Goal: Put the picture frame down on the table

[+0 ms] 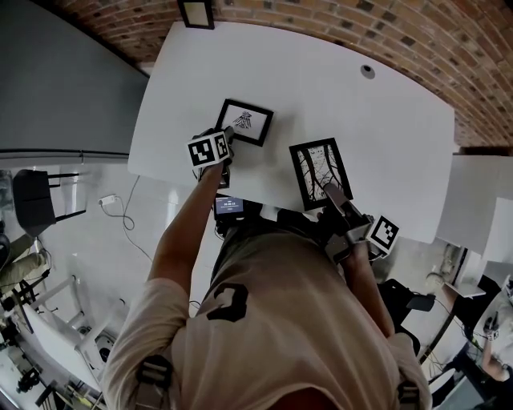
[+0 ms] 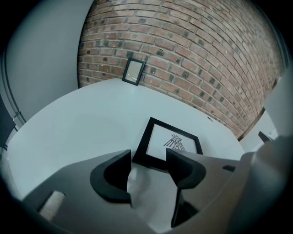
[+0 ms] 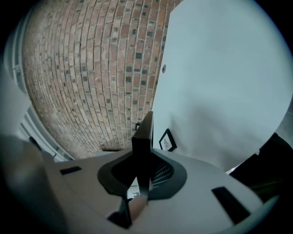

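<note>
A black picture frame with a branch drawing (image 1: 320, 171) hangs tilted over the near edge of the white table (image 1: 377, 136). My right gripper (image 1: 340, 202) is shut on its lower edge. In the right gripper view the frame (image 3: 145, 136) shows edge-on between the jaws of my right gripper (image 3: 142, 171). Whether it touches the table I cannot tell. A smaller black frame with a winged figure (image 1: 244, 122) lies flat on the table. My left gripper (image 1: 225, 146) stands open just short of the smaller frame's (image 2: 172, 145) near edge; nothing sits between the left gripper's (image 2: 148, 167) jaws.
A third small frame (image 1: 196, 12) leans on the brick wall at the table's far edge, also seen as a small frame (image 2: 134, 71) ahead of the left gripper. A round cable hole (image 1: 367, 70) is at the table's back right. A small screen device (image 1: 229, 205) sits below the near edge.
</note>
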Available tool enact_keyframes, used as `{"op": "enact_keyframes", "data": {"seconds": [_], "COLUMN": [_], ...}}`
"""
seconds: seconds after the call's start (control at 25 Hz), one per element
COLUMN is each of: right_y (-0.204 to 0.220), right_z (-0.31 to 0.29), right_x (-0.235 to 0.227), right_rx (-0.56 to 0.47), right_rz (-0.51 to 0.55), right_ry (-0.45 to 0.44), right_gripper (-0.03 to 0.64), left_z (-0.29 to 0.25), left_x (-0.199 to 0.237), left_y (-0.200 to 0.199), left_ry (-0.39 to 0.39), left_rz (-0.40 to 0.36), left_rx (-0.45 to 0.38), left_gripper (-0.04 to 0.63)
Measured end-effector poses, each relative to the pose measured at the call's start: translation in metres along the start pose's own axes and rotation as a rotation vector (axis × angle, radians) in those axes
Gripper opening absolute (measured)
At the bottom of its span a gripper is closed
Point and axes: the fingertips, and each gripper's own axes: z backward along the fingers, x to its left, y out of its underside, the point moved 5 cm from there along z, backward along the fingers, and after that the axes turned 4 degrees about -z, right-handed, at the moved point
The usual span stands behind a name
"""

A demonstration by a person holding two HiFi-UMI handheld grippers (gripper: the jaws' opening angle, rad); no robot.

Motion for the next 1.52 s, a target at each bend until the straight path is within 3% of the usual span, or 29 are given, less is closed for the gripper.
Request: {"op": "enact_keyframes", "data": {"seconds": [0.52,0.76,0.88,1.0,1.08,1.32,1.52], "right_y": [0.001,-0.003,-0.001,-0.001,0.001,0.009,0.010], "right_z": [0.003,0.002,0.001,0.001,-0.001,-0.014,-0.012], "right_x": [0.000,0.001,0.001,0.001,0.001,0.004,0.008], "right_rx": [-0.006,0.003,0.004,0.002,0.004,0.031,0.029], "right_rz": [-0.005,-0.003,-0.002,-0.001,0.005,0.011,0.024], "right_ry": [-0.007,-0.007,-0.011,-0.013,-0.013,-0.026,-0.028], "right_gripper": [0.032,0.032,0.032,0.032,0.032,0.032,0.032], "left_z": [0.003,0.020,0.046,0.077,0.096,0.134,0.149], "left_x": [0.002,0.006,0.005,-0.007,-0.016,-0.038,-0.054], "left_y": [0.001,-0.009,-0.013,-0.013,-0.013,-0.010,-0.013], "left_ry": [0.011,0.037,0.128,0.340,0.431,0.555,0.595], "left_rz": [0.001,0.037,0.115,0.332,0.385,0.302,0.215], "left_rx": [0.005,-0.052,-0.105,-0.160,-0.198,-0.237,-0.264], "left_gripper": [0.235,0.235,0.230,0.213,0.181,0.100,0.051]}}
